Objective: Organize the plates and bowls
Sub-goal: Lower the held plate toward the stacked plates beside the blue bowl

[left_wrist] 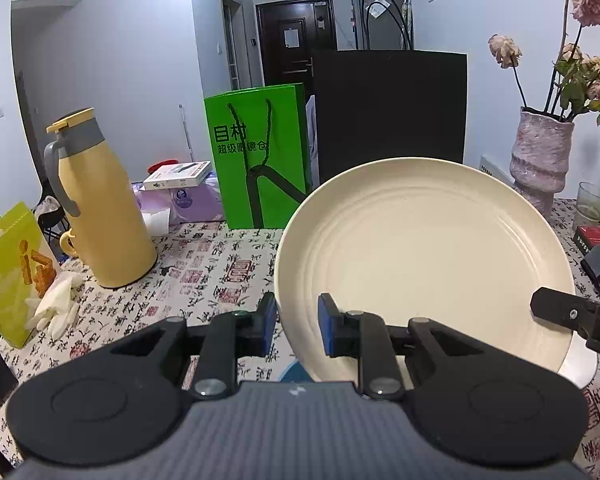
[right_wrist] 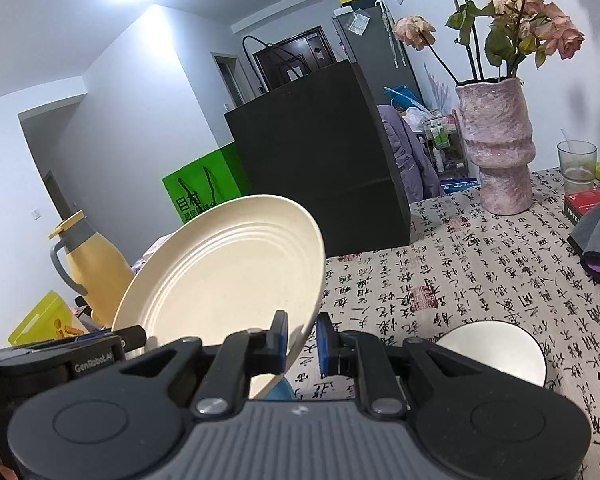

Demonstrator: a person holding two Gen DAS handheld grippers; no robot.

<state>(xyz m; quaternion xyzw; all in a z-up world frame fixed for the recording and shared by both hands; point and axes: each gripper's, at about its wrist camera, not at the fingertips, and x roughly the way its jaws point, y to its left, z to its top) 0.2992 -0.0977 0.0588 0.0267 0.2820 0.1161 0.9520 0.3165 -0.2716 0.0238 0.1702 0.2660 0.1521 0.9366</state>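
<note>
Both tongs, left (left_wrist: 297, 326) and right (right_wrist: 302, 344), pinch the tilted plate's (left_wrist: 420, 264) rim. Thin hold; any slip drops it onto the bowl (right_wrist: 496, 352).

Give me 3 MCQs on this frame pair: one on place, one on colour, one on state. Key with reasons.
1. Where does the tall yellow thermos jug with the grey handle stand relative to the green paper shopping bag in the left wrist view?
A. To its left
B. To its right
C. Inside it

2. What colour is the round ridged plate?
A. Blue
B. Cream
C. Black

3. How is the plate held?
A. Lying flat on the patterned tablecloth
B. Clamped at its rim by the left gripper and right gripper, lifted
C. Stacked inside the white bowl

Key: 1 A, the jug stands left of the bag. 2 B, pale cream surface. 3 B, blue pads pinch both rims, plate tilted above the cloth.
</note>
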